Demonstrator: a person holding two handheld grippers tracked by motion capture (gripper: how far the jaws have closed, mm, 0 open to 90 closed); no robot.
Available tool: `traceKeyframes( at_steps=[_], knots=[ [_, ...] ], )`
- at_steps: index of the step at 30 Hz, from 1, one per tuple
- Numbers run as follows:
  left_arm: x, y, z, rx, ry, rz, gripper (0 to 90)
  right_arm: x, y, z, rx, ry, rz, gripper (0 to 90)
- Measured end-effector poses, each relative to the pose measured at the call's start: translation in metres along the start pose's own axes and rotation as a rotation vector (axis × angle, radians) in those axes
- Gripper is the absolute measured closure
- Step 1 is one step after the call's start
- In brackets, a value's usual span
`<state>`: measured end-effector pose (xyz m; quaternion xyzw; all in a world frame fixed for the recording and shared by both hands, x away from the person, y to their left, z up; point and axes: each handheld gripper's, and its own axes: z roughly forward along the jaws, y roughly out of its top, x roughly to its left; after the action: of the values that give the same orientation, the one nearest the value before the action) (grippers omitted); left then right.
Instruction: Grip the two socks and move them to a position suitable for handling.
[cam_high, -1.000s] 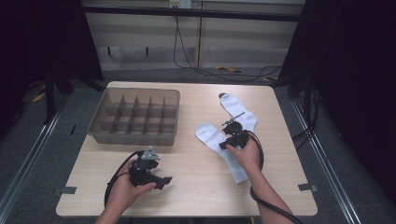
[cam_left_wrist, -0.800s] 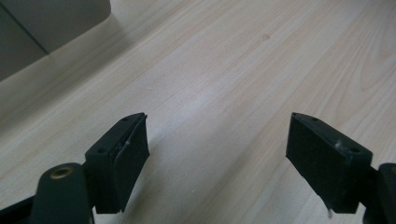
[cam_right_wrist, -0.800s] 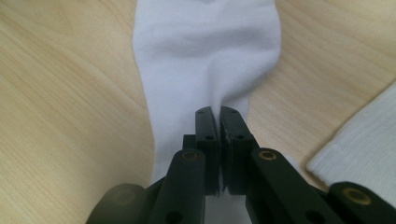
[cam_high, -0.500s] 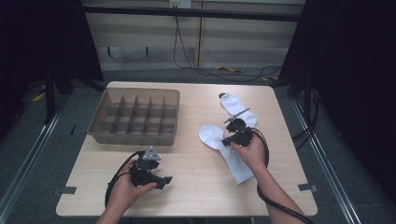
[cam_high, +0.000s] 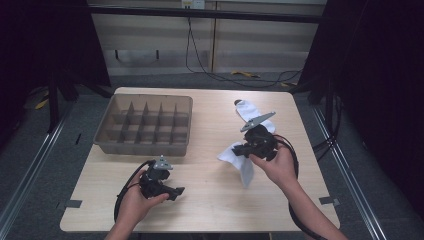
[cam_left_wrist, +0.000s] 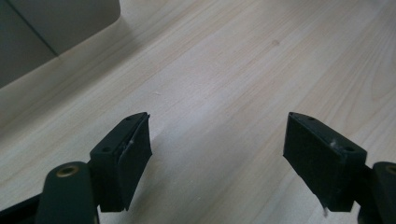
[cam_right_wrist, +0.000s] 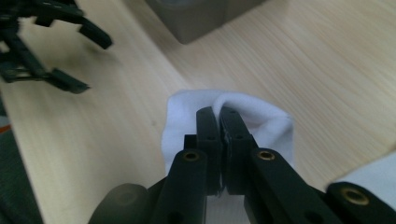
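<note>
The right tool (cam_right_wrist: 219, 122) pinches a soft, floppy white sock (cam_high: 240, 159) by its edge, right of the grey tray (cam_high: 142, 145), while the left tool (cam_left_wrist: 217, 158) sits open.

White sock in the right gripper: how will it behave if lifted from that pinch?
Probably floppy: the white sock folds over the shut right gripper, and its free part drapes onto the table in the high view. Likely light, since a small pinch raises it. It should neither roll nor tip, though the hanging end may drag.
</note>
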<state>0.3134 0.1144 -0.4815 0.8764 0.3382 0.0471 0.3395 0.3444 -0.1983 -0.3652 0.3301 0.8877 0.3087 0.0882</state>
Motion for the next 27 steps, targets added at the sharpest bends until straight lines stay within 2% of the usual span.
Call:
traceKeyframes(
  at_steps=[1, 4, 5, 6, 7, 8, 9, 10, 12, 14, 17, 20, 21, 23, 24, 27],
  knots=[
    [0.0, 0.0, 0.0, 0.0, 0.0, 0.0, 23.1, 0.0, 0.0, 0.0, 0.0, 0.0, 0.0, 88.1],
    [0.0, 0.001, 0.001, 0.003, 0.006, -0.001, 23.1, 0.019, 0.009, -0.003, -0.019, 0.057, -0.067, 87.5],
    [0.001, 0.001, 0.0, 0.012, 0.008, -0.003, 23.1, 0.03, 0.013, 0.006, -0.024, 0.062, -0.095, 72.7],
    [0.001, 0.001, 0.0, 0.005, 0.01, -0.002, 23.2, 0.033, 0.013, 0.013, -0.011, 0.054, -0.097, 64.7],
    [0.002, 0.001, 0.0, 0.004, 0.011, -0.012, 23.2, 0.034, 0.012, 0.021, -0.004, 0.055, -0.097, 59.8],
    [0.003, 0.0, 0.0, 0.001, 0.018, -0.016, 23.2, 0.035, 0.01, 0.027, 0.0, 0.037, -0.088, 56.1],
    [0.004, 0.0, -0.001, 0.001, 0.021, -0.013, 23.4, 0.033, 0.008, 0.031, -0.008, 0.033, -0.074, 54.7],
    [0.004, -0.001, -0.001, 0.007, 0.022, -0.013, 23.5, 0.029, 0.005, 0.034, -0.012, 0.046, -0.048, 54.9],
    [0.003, -0.001, 0.0, 0.005, 0.026, -0.012, 23.6, 0.026, 0.001, 0.036, -0.021, 0.05, -0.031, 54.9],
    [0.003, 0.0, 0.0, 0.011, 0.024, 0.0, 24.3, 0.016, -0.011, 0.037, 0.008, 0.041, -0.005, 54.9],
    [0.002, 0.0, 0.001, 0.008, 0.027, -0.004, 25.5, 0.014, -0.018, 0.038, 0.037, 0.03, -0.014, 56.5],
    [0.002, 0.0, 0.001, 0.01, 0.024, -0.001, 26.8, 0.015, -0.034, 0.045, 0.122, 0.032, -0.037, 59.4],
    [0.002, 0.001, 0.001, 0.01, 0.026, -0.001, 26.8, 0.015, -0.034, 0.045, 0.122, 0.032, -0.037, 59.4],
    [0.004, 0.001, 0.0, 0.013, 0.035, -0.004, 28.1, 0.018, -0.05, 0.056, 0.165, 0.063, -0.028, 64.2],
    [0.004, 0.001, 0.0, 0.013, 0.035, -0.004, 28.5, 0.018, -0.05, 0.056, 0.165, 0.063, -0.028, 64.2],
    [0.006, 0.002, -0.001, 0.013, 0.039, -0.019, 29.6, 0.025, -0.063, 0.072, 0.177, 0.082, -0.034, 69.7]
  ],
)
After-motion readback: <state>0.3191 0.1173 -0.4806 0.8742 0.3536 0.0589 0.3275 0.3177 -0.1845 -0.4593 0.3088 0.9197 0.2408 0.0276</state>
